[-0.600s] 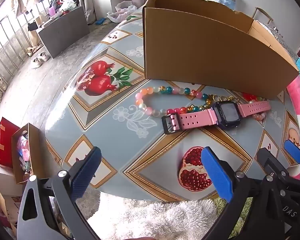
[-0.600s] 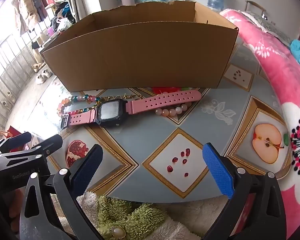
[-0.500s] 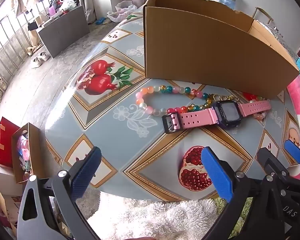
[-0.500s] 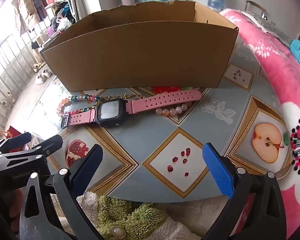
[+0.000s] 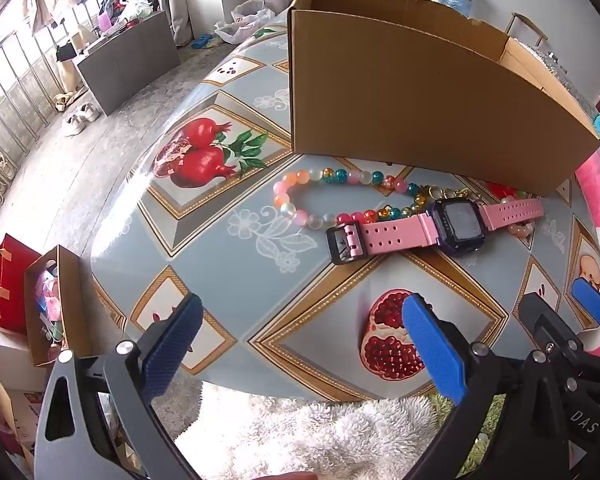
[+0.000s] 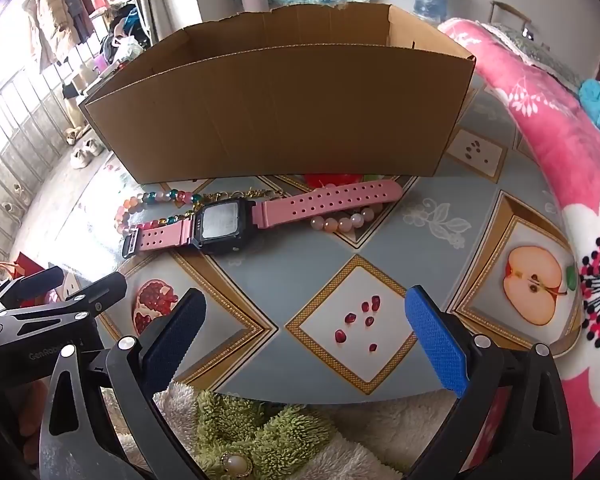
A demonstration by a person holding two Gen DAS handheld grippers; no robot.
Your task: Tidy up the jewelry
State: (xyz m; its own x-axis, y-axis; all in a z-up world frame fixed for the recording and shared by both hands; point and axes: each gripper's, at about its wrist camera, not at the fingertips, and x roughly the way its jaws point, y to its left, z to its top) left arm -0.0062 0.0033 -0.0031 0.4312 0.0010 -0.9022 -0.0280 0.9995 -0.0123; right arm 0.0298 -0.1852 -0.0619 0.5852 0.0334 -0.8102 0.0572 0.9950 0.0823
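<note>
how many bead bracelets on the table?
2. A multicolour bracelet lies left of the watch, partly under its strap; a peach bracelet peeks from under the other strap. More may be hidden.

Shown were one cardboard box (image 6: 284, 116), one pink-strapped watch (image 6: 224, 226), one multicoloured bead bracelet (image 5: 312, 196), one pale peach bead bracelet (image 6: 342, 222), one gold chain (image 6: 240, 194), and two grippers (image 5: 300, 346) (image 6: 306, 334).

We see a pink-strapped watch (image 5: 440, 228) lying flat, unbuckled, across a multicoloured bead bracelet (image 5: 320, 196), just before the open cardboard box (image 5: 420, 100).
</note>
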